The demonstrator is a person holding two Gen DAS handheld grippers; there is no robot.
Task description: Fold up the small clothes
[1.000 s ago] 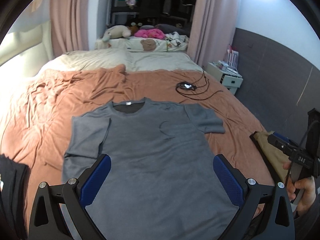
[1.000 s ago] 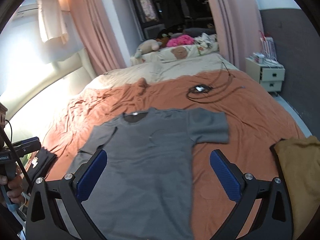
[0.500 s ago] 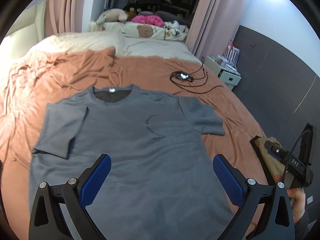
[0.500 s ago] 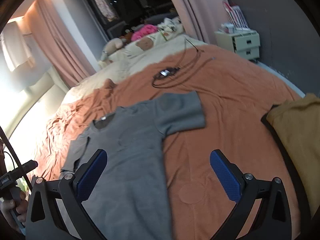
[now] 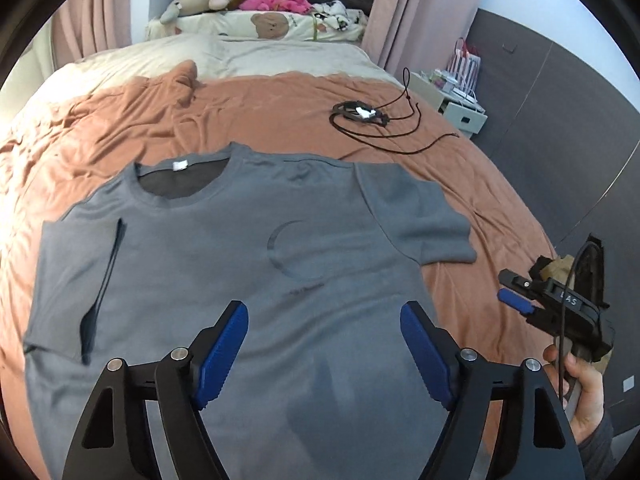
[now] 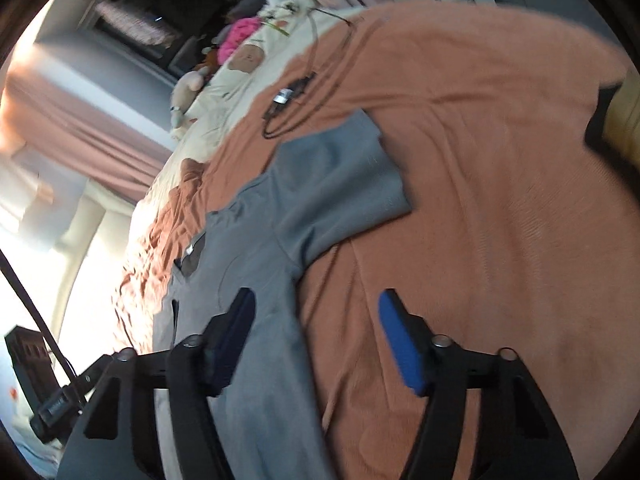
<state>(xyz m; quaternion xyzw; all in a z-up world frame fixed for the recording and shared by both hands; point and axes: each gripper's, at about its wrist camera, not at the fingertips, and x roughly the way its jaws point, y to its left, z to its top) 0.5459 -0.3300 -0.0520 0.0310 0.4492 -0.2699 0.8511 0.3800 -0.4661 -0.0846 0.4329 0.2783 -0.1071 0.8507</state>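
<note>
A grey T-shirt point(image 5: 248, 264) lies flat, face up, on the orange bedspread point(image 5: 120, 128), collar toward the pillows, its left sleeve folded inward. My left gripper point(image 5: 324, 320) is open and empty, low over the shirt's lower middle. My right gripper point(image 6: 316, 312) is open and empty, tilted, over the shirt's right side edge below the right sleeve point(image 6: 352, 176). The right gripper also shows in the left wrist view point(image 5: 560, 312), at the right of the shirt. The right wrist view is blurred.
A coiled black cable with a small device point(image 5: 360, 114) lies on the bedspread beyond the shirt. A tan folded garment point(image 6: 624, 120) sits at the bed's right edge. Pillows and plush toys point(image 5: 256, 12) are at the headboard. A white nightstand point(image 5: 460, 104) stands right of the bed.
Both grippers have moved down and closer to the shirt, and their jaws have narrowed. The right gripper has swung right and tilted, toward the shirt's right side.
</note>
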